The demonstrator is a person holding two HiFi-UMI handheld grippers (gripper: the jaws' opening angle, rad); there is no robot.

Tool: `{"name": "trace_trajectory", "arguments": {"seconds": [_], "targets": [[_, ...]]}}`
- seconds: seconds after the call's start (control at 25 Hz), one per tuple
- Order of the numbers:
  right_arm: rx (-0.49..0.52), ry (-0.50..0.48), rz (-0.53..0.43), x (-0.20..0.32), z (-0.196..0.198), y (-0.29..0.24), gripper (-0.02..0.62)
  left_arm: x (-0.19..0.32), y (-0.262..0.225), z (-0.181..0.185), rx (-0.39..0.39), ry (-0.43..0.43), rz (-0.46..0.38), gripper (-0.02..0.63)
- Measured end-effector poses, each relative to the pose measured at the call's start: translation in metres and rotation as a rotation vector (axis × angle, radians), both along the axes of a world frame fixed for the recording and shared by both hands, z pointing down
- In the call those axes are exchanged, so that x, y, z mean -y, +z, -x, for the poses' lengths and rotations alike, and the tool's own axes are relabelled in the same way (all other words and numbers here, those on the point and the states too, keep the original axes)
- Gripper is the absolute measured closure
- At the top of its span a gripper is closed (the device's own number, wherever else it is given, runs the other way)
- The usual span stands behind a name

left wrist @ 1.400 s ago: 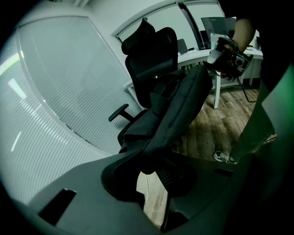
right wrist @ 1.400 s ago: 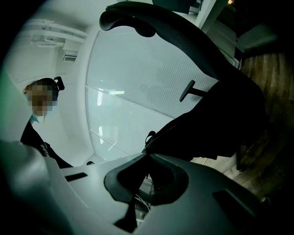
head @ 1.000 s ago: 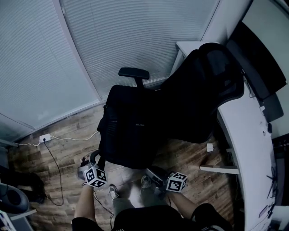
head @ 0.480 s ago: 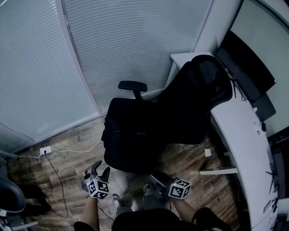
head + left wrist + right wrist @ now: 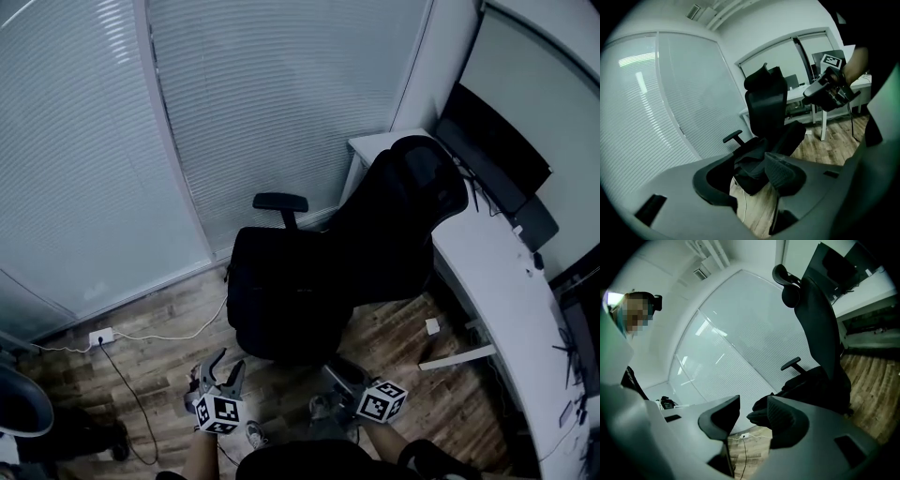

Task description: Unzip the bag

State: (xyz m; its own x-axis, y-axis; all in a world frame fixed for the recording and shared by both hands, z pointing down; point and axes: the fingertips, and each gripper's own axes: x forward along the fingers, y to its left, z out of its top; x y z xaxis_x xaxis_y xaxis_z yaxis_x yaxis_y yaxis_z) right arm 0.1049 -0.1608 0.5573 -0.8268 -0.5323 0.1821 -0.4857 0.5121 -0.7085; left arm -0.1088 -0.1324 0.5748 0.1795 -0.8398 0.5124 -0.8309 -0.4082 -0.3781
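A black bag (image 5: 281, 305) lies slumped on the seat of a black office chair (image 5: 403, 216); whether its zip stands undone I cannot tell. Both grippers hang in the air short of the chair, touching nothing. My left gripper (image 5: 223, 367) is open, and its jaws have just been opening; between them the left gripper view shows only the distant bag (image 5: 754, 157) and floor. That view also catches my right gripper (image 5: 824, 92). The right gripper (image 5: 336, 372) is open too, its jaws having just widened further with nothing in them. The bag (image 5: 806, 383) sits well beyond its tips.
A white desk (image 5: 487, 281) curves along the right with a dark monitor (image 5: 492, 150) on it. Slatted blinds (image 5: 281, 103) close off the far side. A wall socket (image 5: 99, 335) and white cable lie on the wood floor (image 5: 159, 319). My shoes (image 5: 253, 433) show below.
Both grippers have drawn back from the chair and bag and risen, and their jaws stand wider than before. The head view has tilted up, showing more of the blinds.
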Motion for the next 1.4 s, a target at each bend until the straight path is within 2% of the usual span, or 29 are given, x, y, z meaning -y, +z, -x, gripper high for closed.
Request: {"name": "trace_trajectory", "arguments": {"seconds": [0.12, 0.36, 0.68, 1.0, 1.2, 1.4], "targets": [[-0.009, 0.027, -0.03, -0.008, 0.008, -0.013, 0.434, -0.012, -0.02, 0.001, -0.02, 0.017, -0.045, 0.408], [-0.054, 0.096, -0.108, -0.025, 0.017, -0.037, 0.436, -0.033, -0.068, 0.009, -0.108, 0.035, -0.155, 0.408], [-0.097, 0.152, -0.212, -0.057, 0.034, -0.07, 0.436, -0.068, -0.109, 0.006, -0.16, 0.107, -0.227, 0.413], [-0.126, 0.191, -0.321, -0.091, 0.046, -0.101, 0.509, -0.1, -0.129, 0.0, -0.198, 0.185, -0.259, 0.494], [-0.143, 0.21, -0.342, -0.117, 0.047, -0.106, 0.529, -0.117, -0.145, 0.001, -0.241, 0.22, -0.301, 0.547], [-0.151, 0.224, -0.345, -0.137, 0.051, -0.109, 0.538, -0.13, -0.147, 0.005, -0.26, 0.249, -0.298, 0.572]]}}
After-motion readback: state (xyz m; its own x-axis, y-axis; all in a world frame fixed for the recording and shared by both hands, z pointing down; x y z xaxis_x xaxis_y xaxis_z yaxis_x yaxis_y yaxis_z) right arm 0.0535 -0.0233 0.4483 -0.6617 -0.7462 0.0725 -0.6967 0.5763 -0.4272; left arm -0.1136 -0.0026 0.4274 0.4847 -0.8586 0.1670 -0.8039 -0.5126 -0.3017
